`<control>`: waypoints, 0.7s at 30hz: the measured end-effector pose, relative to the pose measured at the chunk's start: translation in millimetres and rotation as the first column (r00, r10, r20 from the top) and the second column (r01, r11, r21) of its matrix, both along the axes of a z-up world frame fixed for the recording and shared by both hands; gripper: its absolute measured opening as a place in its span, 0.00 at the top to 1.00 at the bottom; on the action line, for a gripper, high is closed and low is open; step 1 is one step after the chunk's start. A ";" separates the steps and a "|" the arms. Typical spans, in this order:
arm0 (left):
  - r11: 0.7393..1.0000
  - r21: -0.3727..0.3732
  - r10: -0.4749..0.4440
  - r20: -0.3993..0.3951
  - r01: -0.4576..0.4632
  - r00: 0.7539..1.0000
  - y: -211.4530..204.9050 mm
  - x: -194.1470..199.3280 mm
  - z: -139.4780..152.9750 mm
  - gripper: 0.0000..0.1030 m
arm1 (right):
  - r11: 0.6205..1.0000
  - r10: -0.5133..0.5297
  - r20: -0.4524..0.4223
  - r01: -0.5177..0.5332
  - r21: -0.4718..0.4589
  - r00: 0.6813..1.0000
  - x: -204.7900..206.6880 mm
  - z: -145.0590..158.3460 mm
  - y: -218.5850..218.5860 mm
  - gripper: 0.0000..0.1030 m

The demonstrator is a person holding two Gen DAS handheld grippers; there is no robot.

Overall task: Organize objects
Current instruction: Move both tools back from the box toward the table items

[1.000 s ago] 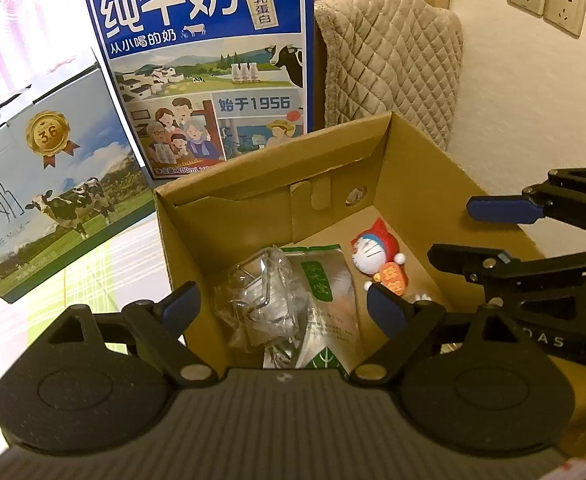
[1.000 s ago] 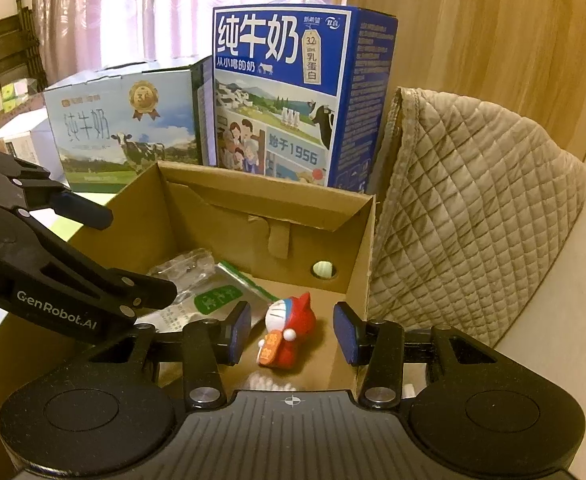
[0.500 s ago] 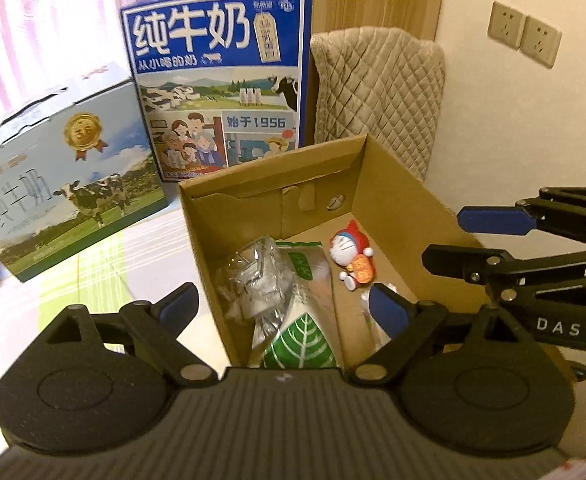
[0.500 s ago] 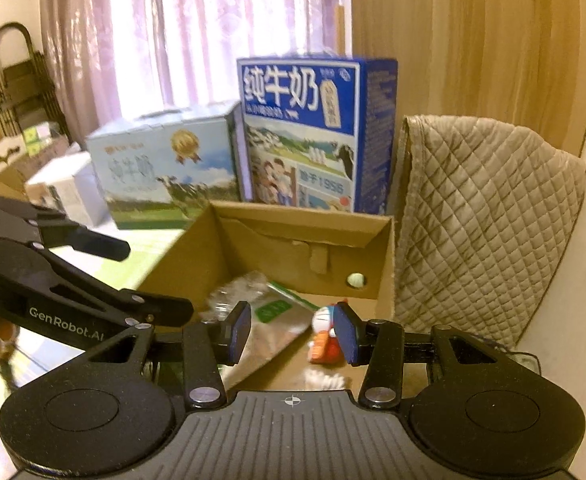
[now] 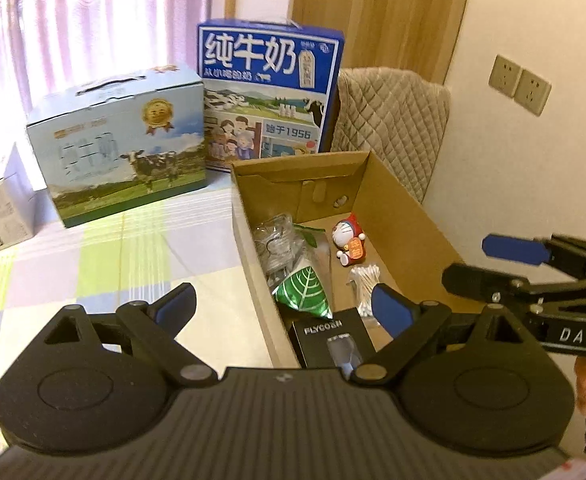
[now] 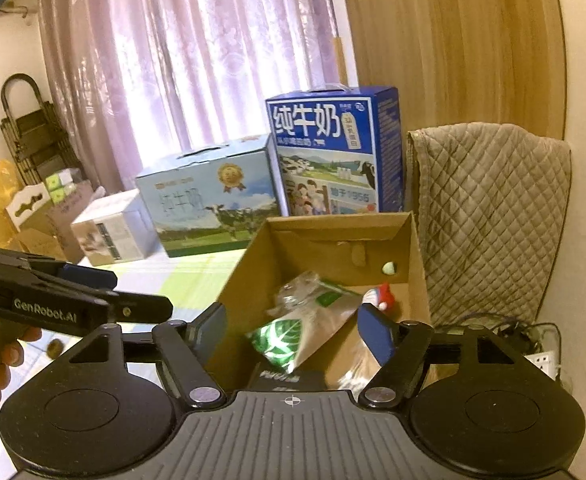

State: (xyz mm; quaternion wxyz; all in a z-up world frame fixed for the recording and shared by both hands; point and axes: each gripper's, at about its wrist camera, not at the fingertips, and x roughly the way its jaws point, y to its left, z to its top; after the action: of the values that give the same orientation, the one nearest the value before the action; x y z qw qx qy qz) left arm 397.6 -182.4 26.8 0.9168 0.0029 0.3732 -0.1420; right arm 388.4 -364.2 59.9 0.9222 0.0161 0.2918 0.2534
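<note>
An open cardboard box (image 5: 409,216) (image 6: 237,276) holds a clear plastic bag (image 5: 279,240), a green leaf-print pouch (image 5: 303,290) (image 6: 283,340), a red and white cat figurine (image 5: 351,238) (image 6: 383,296), a bundle of cotton swabs (image 5: 365,280) and a black FLYCO box (image 5: 329,338). My left gripper (image 5: 283,306) stands open above the box's near left wall, holding nothing. My right gripper (image 6: 293,330) is open too, over the near end of the box. Each one shows in the other's view: the right gripper (image 5: 505,264) at the right, the left gripper (image 6: 105,288) at the left.
Two milk cartons stand behind the box: a dark blue one (image 5: 269,92) and a pale blue one (image 5: 121,144). A quilted cover (image 5: 393,120) lies to the right against the wall. A checked cloth (image 5: 93,256) covers the surface left of the box. Smaller boxes (image 6: 109,232) sit far left.
Both grippers have pulled back and up from the box, so more of the box and room shows. The right gripper's fingers have spread wider. Nothing in the box has moved.
</note>
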 end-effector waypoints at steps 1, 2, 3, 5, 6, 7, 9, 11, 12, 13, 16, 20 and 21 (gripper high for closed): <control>1.000 -0.005 0.005 0.005 -0.005 1.000 2.8 -6.8 3.3 0.10 | 1.000 0.003 0.002 -0.003 0.002 1.000 -6.5 1.2 0.8 0.31; 1.000 -0.009 0.007 0.010 -0.007 1.000 5.9 -12.9 5.9 0.10 | 1.000 0.005 0.003 -0.005 0.002 1.000 -12.3 2.4 2.0 0.31; 1.000 -0.013 0.009 0.015 -0.009 1.000 8.6 -19.3 8.2 0.10 | 1.000 0.006 0.004 -0.006 0.001 1.000 -18.5 3.5 3.4 0.30; 1.000 -0.019 0.013 0.019 -0.013 1.000 13.4 -31.8 11.9 0.10 | 1.000 0.008 0.006 -0.008 0.004 1.000 -29.5 5.3 5.6 0.30; 1.000 -0.023 0.015 0.021 -0.014 1.000 15.8 -37.9 13.5 0.10 | 1.000 0.008 0.007 -0.008 0.007 1.000 -34.0 6.2 6.5 0.29; 1.000 -0.026 0.016 0.022 -0.015 1.000 18.1 -43.6 14.8 0.10 | 1.000 0.008 0.007 -0.008 0.011 1.000 -39.5 7.3 7.7 0.29; 0.999 -0.033 0.017 0.025 -0.017 1.000 22.3 -55.0 16.7 0.10 | 1.000 0.005 0.006 -0.005 0.015 1.000 -48.3 8.5 9.0 0.28; 0.999 -0.043 0.018 0.026 -0.017 0.999 26.8 -66.9 17.9 0.10 | 1.000 0.002 0.007 -0.002 0.017 1.000 -56.0 10.1 11.0 0.28; 0.999 -0.046 0.019 0.026 -0.018 0.999 28.9 -71.5 17.9 0.10 | 1.000 0.001 0.006 -0.001 0.018 1.000 -59.6 10.6 12.1 0.28; 0.999 -0.050 0.020 0.025 -0.019 0.999 31.5 -76.6 18.1 0.10 | 1.000 0.002 0.005 -0.003 0.019 1.000 -63.5 11.0 13.5 0.28; 0.998 -0.057 0.023 0.020 -0.022 1.000 40.5 -91.5 16.5 0.10 | 1.000 0.011 -0.002 -0.011 0.019 1.000 -74.7 10.6 18.2 0.27; 0.997 -0.063 0.035 0.010 -0.034 0.999 52.5 -107.7 12.9 0.10 | 1.000 0.019 -0.023 -0.019 0.018 1.000 -86.5 7.0 24.7 0.27; 0.997 -0.063 0.037 0.007 -0.037 0.999 55.5 -110.5 12.4 0.10 | 1.000 0.019 -0.028 -0.019 0.016 0.999 -88.7 6.0 26.6 0.27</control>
State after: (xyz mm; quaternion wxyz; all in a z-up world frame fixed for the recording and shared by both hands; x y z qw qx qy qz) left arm 287.2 -126.9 39.2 0.9204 -0.0322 0.3648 -0.1367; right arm 299.6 -337.6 65.9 0.9154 0.0243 0.3029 0.2642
